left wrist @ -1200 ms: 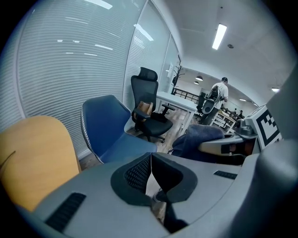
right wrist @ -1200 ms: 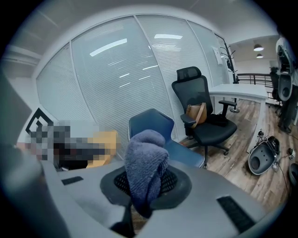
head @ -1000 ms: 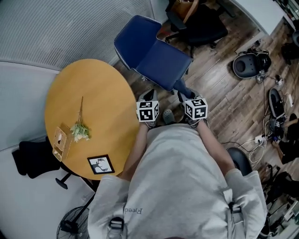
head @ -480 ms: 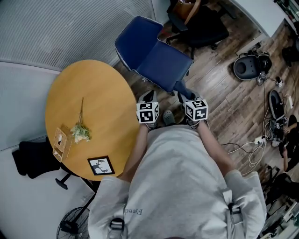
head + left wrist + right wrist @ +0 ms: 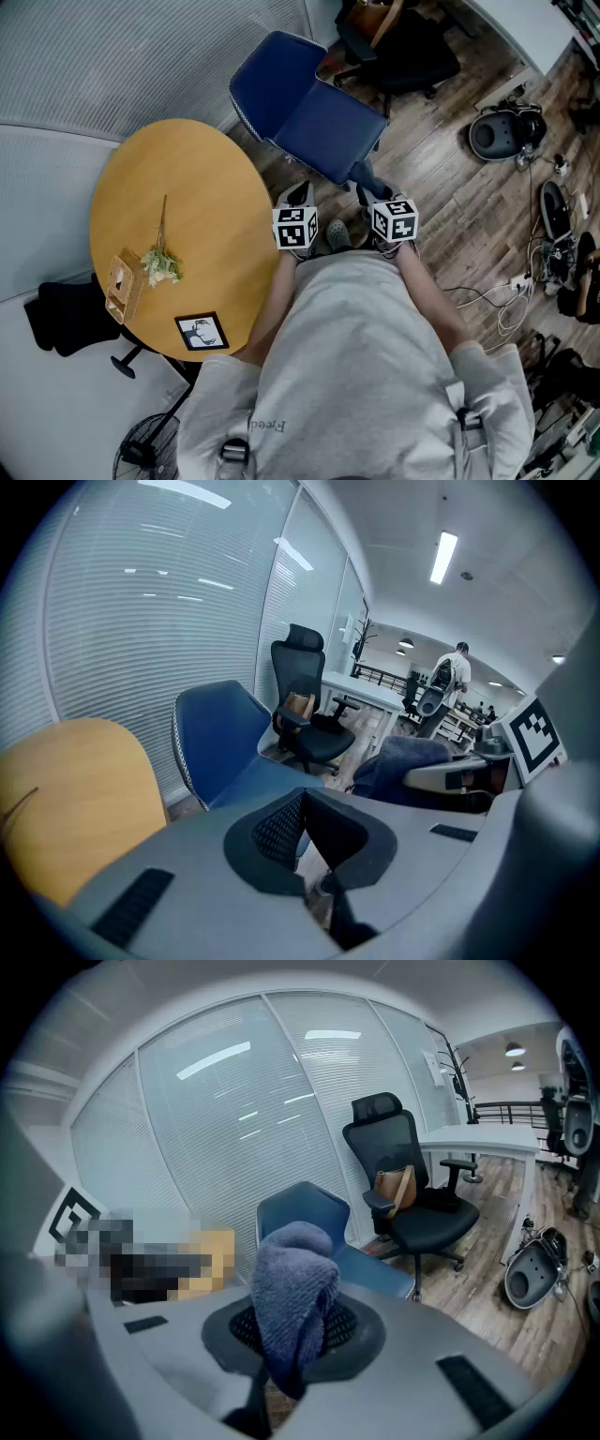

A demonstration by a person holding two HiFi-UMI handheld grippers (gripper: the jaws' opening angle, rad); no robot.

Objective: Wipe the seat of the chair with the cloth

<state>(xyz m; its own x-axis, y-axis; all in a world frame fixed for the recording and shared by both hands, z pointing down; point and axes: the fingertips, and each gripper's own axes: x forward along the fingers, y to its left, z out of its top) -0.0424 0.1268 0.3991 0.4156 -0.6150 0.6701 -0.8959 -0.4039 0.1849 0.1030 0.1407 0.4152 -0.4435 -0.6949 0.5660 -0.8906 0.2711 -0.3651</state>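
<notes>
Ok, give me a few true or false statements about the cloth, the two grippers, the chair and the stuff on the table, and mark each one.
1. The cloth is clamped in the right gripper. True.
2. The left gripper holds a second cloth. False: its jaws are together with nothing between them.
3. The cloth lies on the seat of the blue chair. False: it is held in the air, short of the chair; the seat is bare.
4. A flower sprig lies on the round table. True.
5. A framed picture sits on the chair seat. False: the framed picture lies on the table, near its edge.
</notes>
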